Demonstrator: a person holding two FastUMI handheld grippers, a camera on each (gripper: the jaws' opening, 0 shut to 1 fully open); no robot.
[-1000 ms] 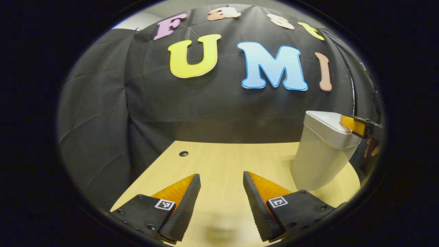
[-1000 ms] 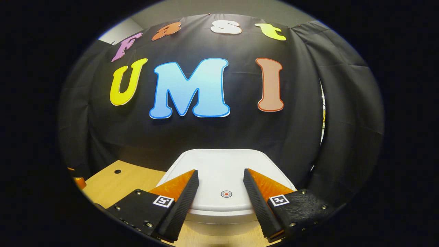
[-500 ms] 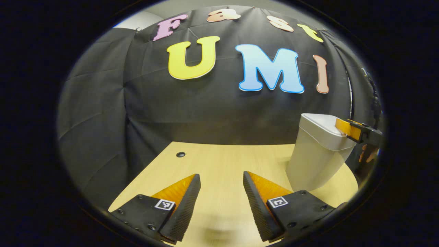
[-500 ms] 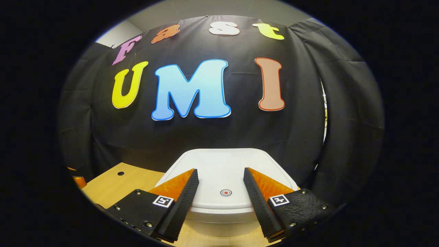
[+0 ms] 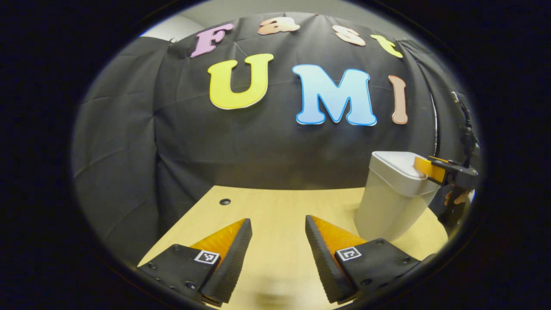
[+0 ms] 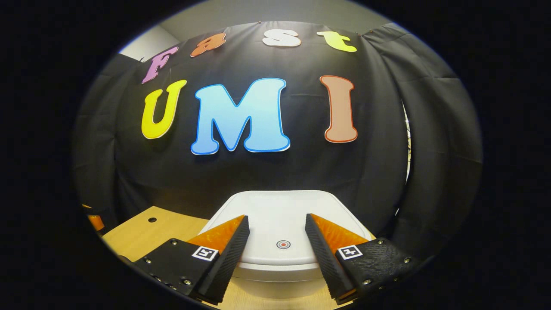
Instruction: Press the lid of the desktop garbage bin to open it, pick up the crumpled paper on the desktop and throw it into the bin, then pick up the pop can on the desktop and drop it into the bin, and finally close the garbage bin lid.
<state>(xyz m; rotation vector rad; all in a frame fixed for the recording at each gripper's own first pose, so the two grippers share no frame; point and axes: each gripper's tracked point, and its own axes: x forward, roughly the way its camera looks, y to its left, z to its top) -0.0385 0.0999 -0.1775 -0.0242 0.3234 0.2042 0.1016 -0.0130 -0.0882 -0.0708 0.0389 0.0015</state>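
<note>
Right gripper [image 6: 275, 224] fingers apart over the closed bin lid [image 6: 284, 206], lower centre; left gripper [image 5: 277, 228] fingers apart above the desk [image 5: 275, 202]

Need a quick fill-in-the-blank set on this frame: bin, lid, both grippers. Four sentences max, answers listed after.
1. The lid of the garbage bin is ____.
2. In the right gripper view, the small round button on the lid lies ____ the two fingers of the right gripper.
3. The left gripper hangs over the ____ with nothing between its fingers.
4. Both grippers' jaws stand ____.

Missing words: closed; between; table; open
</note>
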